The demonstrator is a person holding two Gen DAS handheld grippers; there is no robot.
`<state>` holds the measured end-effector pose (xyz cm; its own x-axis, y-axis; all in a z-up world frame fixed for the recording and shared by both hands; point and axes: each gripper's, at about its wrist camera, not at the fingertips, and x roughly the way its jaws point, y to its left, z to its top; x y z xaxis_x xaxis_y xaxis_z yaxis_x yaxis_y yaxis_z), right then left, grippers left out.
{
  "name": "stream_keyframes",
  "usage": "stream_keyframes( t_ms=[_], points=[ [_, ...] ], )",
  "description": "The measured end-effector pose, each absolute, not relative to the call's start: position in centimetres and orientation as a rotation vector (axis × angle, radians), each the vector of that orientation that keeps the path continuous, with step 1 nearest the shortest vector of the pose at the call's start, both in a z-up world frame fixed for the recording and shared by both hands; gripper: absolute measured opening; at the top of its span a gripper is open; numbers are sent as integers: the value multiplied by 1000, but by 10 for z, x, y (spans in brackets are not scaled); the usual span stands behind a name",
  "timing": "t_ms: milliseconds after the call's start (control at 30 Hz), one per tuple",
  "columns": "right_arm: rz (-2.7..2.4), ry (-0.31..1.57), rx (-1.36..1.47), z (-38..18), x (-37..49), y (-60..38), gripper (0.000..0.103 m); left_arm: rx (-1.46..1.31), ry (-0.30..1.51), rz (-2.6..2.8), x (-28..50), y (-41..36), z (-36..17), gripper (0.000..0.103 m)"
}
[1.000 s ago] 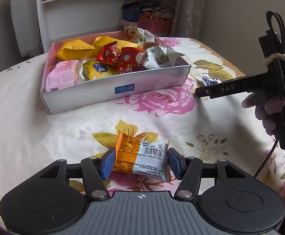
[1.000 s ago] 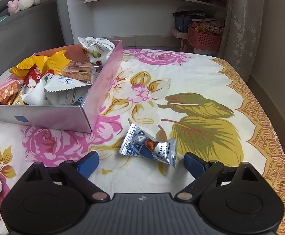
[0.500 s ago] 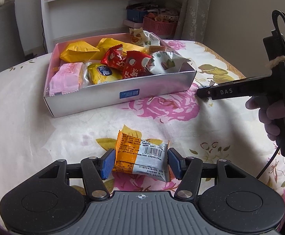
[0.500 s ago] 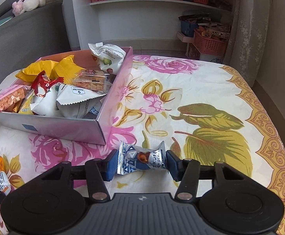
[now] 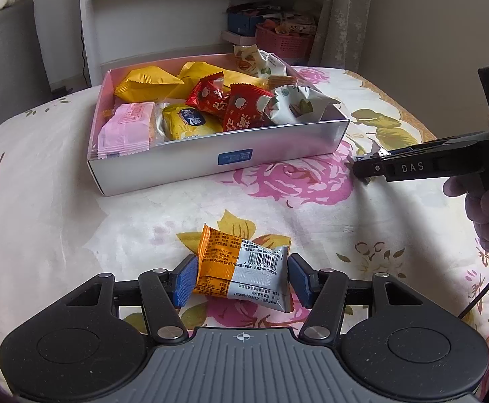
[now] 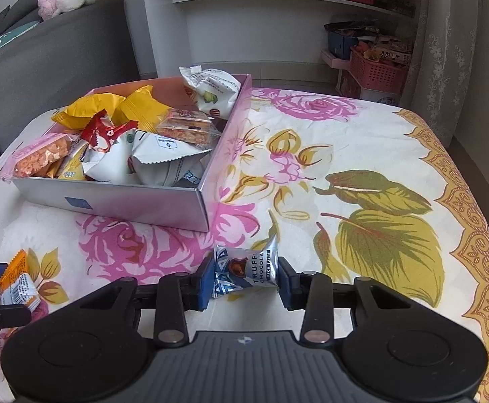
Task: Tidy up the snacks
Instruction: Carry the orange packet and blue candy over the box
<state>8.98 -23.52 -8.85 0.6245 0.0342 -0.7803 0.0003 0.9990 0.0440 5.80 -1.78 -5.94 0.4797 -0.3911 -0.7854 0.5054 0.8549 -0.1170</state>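
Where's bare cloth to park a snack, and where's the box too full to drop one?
Bare tablecloth runs right of the snack box, out to its gold border. Another free strip lies between the box's front wall and the orange-and-silver packet. Inside the box the packets are heaped; only the far pink corner behind the yellow packets looks less crowded.

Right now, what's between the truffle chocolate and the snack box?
Only bare flowered cloth: the right wrist view shows nothing lying between the truffle chocolate and the box.
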Motion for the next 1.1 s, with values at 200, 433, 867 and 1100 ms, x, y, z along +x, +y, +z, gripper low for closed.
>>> stream_keyframes(
  t_ms=[200, 433, 867, 1100],
  points=[
    [47, 945, 61, -86, 85, -227, 17, 131, 924, -538, 59, -16, -58, 57],
    [85, 963, 105, -80, 83, -223, 10, 125, 923, -529, 59, -14, -56, 57],
    [125, 908, 170, -56, 77, -227, 8, 113, 901, -534, 58, -15, -48, 57],
    [145, 878, 194, -42, 77, -221, 8, 109, 852, -543, 60, -20, -31, 57]
  ],
)
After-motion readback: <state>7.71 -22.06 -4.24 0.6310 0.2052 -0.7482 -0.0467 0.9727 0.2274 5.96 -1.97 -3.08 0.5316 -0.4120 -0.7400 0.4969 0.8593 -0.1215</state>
